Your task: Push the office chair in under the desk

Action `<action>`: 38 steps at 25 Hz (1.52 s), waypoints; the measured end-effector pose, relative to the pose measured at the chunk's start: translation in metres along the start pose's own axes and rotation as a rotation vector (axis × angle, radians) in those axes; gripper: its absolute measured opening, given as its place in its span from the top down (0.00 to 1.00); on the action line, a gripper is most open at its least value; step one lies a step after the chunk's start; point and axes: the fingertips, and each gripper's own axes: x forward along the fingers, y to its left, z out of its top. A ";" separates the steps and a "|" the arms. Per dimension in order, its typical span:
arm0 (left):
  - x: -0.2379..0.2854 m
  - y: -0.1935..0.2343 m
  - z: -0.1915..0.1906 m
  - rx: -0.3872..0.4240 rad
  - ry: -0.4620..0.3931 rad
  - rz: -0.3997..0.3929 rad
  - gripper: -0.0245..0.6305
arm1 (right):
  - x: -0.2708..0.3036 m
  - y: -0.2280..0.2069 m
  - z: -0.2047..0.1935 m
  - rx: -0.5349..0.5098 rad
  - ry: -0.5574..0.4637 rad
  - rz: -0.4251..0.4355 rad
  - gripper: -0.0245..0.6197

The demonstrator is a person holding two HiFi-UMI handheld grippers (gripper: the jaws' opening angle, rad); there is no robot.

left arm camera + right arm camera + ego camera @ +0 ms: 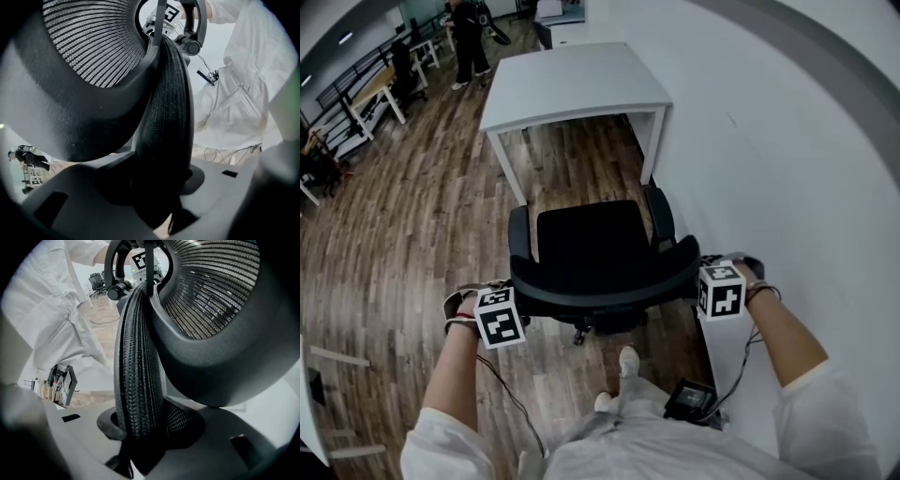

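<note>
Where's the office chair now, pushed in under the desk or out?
Out. The office chair stands short of the white desk, its whole seat clear of it.

Before the desk (572, 89), the office chair (589, 242); left gripper (523, 314) and right gripper (696, 284) at its backrest (609, 286) ends

Black mesh-ribbed office chair (591, 244), white desk (572, 84) — brown wood-plank floor (422, 216).

The black mesh-backed office chair (591, 248) stands upright just before the white desk (572, 84), seat facing it.
</note>
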 end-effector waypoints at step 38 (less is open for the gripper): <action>0.011 0.152 -0.011 -0.086 0.009 0.008 0.70 | 0.026 -0.180 0.015 -0.085 -0.038 -0.028 0.74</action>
